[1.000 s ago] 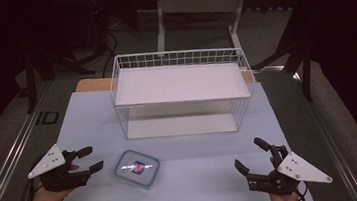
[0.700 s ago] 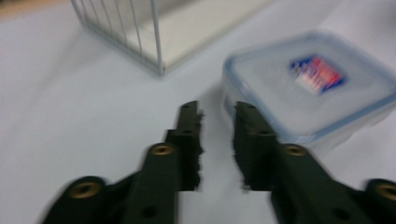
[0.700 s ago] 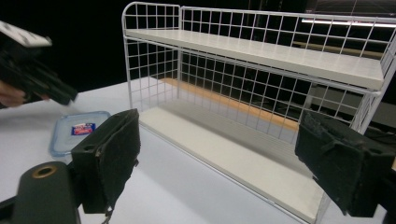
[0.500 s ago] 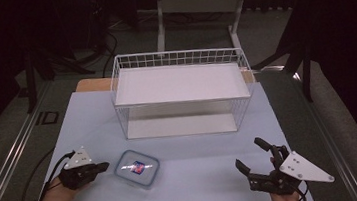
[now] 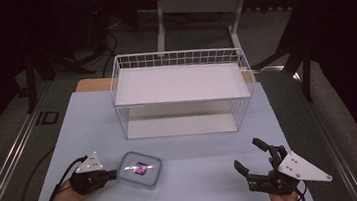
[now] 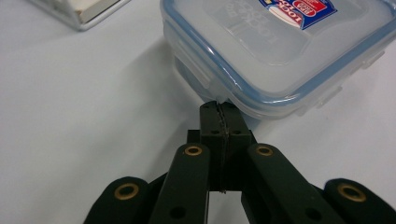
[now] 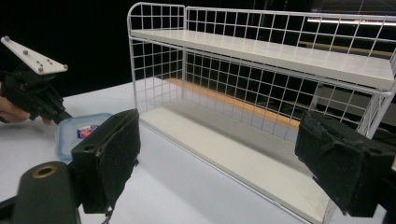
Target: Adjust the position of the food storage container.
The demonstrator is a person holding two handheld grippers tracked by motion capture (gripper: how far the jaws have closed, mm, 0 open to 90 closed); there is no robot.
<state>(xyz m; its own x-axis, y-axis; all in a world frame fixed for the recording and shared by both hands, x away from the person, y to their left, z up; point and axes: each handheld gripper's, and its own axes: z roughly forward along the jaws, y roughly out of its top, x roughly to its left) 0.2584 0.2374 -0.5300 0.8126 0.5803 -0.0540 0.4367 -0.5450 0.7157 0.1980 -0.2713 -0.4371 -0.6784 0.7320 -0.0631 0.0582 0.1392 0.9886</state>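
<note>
I see a big pale blue worktop (image 5: 195, 179) under everything. At the far side of it stands a white wire rack (image 5: 181, 92) with two flat white shelves, one up high and one down low. Both shelves are bare.

Near my left side sits a small clear plastic box (image 5: 139, 170). It has a blue line around its lid and a red and blue sticker on top. The lid is on.

My right gripper (image 5: 253, 160) is down at the near right corner of the worktop, well apart from the box. Its fingers (image 7: 109, 158) are spread wide and hold nothing. They point at the rack.

My left gripper (image 5: 110, 175) is just beside the left edge of the box. Its fingers (image 6: 219, 123) are pressed tight together with nothing between them. Their tip is right at the rim of the box, and I cannot tell if it touches.
</note>
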